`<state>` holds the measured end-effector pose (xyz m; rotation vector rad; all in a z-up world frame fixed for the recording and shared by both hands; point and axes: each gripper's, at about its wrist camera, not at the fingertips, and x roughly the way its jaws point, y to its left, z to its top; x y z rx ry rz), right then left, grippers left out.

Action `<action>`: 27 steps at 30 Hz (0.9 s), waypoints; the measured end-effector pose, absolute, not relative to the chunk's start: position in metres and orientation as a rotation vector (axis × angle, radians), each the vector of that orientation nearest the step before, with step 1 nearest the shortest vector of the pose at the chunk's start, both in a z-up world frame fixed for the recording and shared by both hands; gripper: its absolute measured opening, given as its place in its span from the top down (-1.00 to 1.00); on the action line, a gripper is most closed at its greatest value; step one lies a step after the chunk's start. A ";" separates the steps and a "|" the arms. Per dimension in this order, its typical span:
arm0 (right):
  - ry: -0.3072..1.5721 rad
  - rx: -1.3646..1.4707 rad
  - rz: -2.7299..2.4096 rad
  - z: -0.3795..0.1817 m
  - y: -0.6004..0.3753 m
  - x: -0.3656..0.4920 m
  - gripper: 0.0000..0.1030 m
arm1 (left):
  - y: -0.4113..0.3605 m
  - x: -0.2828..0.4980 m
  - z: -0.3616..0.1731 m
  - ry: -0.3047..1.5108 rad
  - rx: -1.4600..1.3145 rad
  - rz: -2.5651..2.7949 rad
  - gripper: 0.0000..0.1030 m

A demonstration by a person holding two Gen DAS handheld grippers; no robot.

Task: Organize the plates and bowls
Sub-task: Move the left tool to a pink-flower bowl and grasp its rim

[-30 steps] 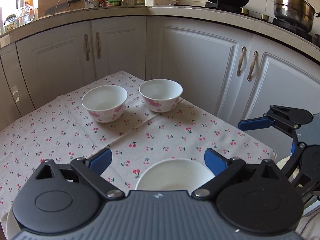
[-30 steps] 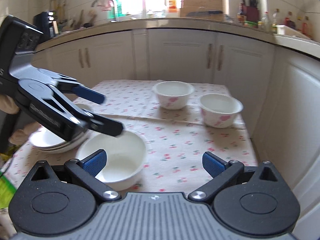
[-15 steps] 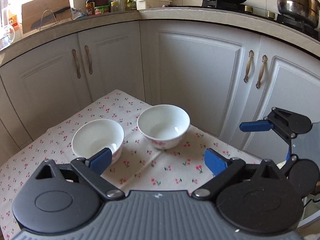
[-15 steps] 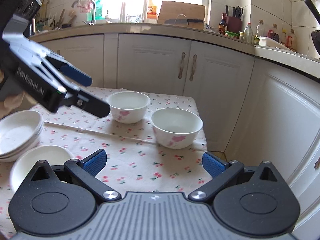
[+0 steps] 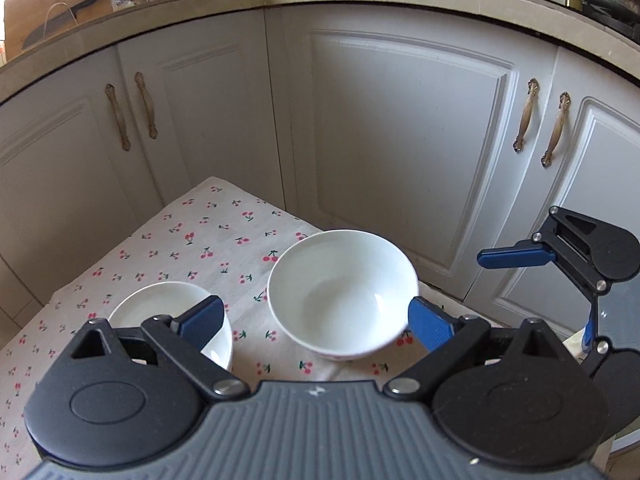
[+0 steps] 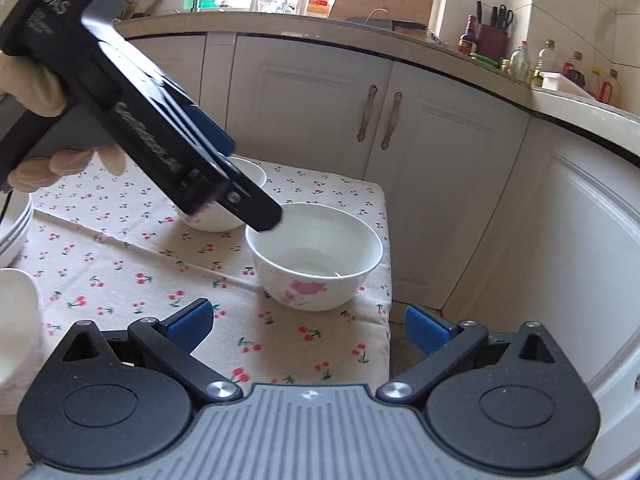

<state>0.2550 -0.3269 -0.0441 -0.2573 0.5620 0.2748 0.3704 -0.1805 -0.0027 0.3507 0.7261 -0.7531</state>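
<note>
Two white bowls with pink flowers stand on the cherry-print tablecloth [image 5: 208, 240] near the table's far corner. In the left wrist view the right bowl [image 5: 344, 292] lies between the fingers of my left gripper [image 5: 314, 322], which is open and not touching it. The left bowl [image 5: 160, 304] sits half hidden behind the left finger. In the right wrist view my right gripper [image 6: 308, 326] is open, just short of the near bowl [image 6: 316, 256]. My left gripper [image 6: 250, 182] reaches in from the upper left, one fingertip over that bowl's rim, covering the far bowl [image 6: 224, 220].
A stack of white plates [image 6: 16, 224] and a plain white bowl [image 6: 16, 320] sit at the left edge of the right wrist view. White cabinet doors [image 5: 400, 140] stand close behind the table corner. My right gripper [image 5: 552, 292] hovers off the table's right side.
Both grippers have moved across the table toward the two flowered bowls, which now look larger and nearer. The plain bowl has dropped out of the left wrist view. Both pairs of jaws stayed wide.
</note>
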 end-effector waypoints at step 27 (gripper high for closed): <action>0.591 -0.241 0.337 -0.068 -0.329 0.311 -0.63 | -0.236 0.408 -0.046 0.824 0.323 -0.804 -0.46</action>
